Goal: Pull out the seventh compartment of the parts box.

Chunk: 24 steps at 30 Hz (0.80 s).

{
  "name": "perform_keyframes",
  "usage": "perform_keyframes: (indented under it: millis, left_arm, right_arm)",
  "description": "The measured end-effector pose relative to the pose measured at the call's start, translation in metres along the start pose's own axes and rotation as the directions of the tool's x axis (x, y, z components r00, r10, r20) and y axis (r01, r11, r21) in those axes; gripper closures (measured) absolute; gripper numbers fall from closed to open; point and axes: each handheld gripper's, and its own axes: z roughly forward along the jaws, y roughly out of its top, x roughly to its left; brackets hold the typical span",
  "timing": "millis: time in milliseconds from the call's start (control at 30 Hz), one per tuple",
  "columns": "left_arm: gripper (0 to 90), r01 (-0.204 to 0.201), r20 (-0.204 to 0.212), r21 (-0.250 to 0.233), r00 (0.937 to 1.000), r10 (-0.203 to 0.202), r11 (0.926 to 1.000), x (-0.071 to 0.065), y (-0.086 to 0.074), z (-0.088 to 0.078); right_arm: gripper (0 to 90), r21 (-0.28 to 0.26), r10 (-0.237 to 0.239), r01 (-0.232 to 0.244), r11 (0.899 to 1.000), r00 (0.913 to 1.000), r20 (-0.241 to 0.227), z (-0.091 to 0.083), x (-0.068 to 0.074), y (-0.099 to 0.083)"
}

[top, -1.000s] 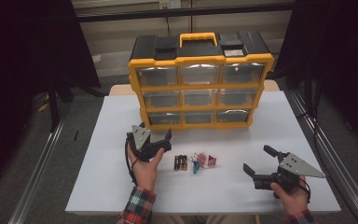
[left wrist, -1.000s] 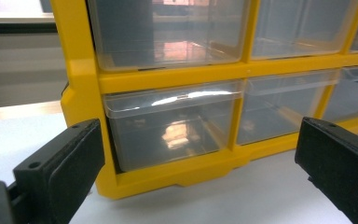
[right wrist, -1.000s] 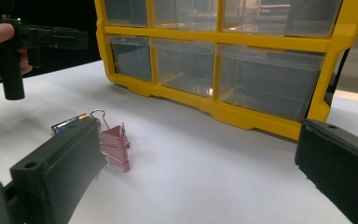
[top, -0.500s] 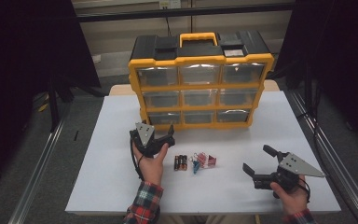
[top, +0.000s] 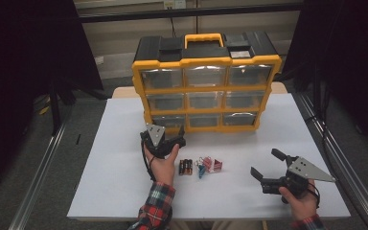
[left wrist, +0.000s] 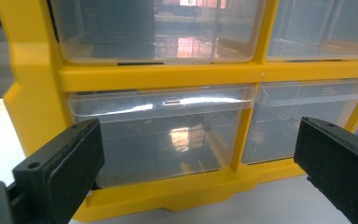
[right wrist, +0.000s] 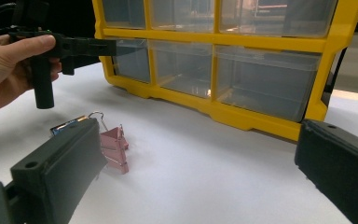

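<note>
White counter (top: 124,143), dark room around it. The yellow organizer (top: 205,81) stands at the back; its clear bottom-left drawer (left wrist: 161,133) is shut. My left gripper (top: 165,140) faces the drawer, spread wide.

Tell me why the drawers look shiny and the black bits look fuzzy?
In the left gripper view, lamp glare streaks across the clear drawer; the left gripper sits too close, so it blurs. In the right gripper view, the right gripper blurs likewise. The high view has dark edges.
</note>
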Motion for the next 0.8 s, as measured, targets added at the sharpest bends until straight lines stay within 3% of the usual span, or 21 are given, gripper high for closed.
perform_keyframes:
  millis: [233, 567, 700, 733, 800]
  left_arm:
    - [2.0, 0.014, 0.009, 0.001, 0.9999, -0.014, 0.9999, -0.003, 0.001, 0.006]
    - [1.9, 0.098, 0.009, 0.003, 0.9951, -0.098, 0.9952, -0.003, 0.001, 0.011]
    - [1.7, 0.154, 0.023, 0.006, 0.9878, -0.154, 0.9880, -0.003, -0.001, 0.012]
    - [1.7, 0.170, 0.041, 0.008, 0.9847, -0.170, 0.9855, -0.002, -0.001, 0.013]
    - [1.7, 0.205, 0.035, 0.011, 0.9782, -0.205, 0.9788, -0.004, -0.002, 0.014]
  right_arm:
    - [0.2, -0.005, -0.005, 0.005, 1.000, 1.0000, -0.001, 0.000, 0.000, 0.000]
    - [0.2, 0.001, -0.003, 0.003, 1.000, 1.0000, -0.001, -0.001, 0.001, 0.001]
    - [0.2, 0.000, -0.010, 0.010, 1.000, 1.0000, -0.002, 0.000, 0.001, 0.000]
    - [0.2, 0.000, -0.009, 0.009, 1.000, 1.0000, -0.002, 0.000, 0.001, 0.000]
    - [0.2, 0.000, -0.006, 0.006, 1.000, 1.0000, -0.001, 0.000, 0.001, 0.000]
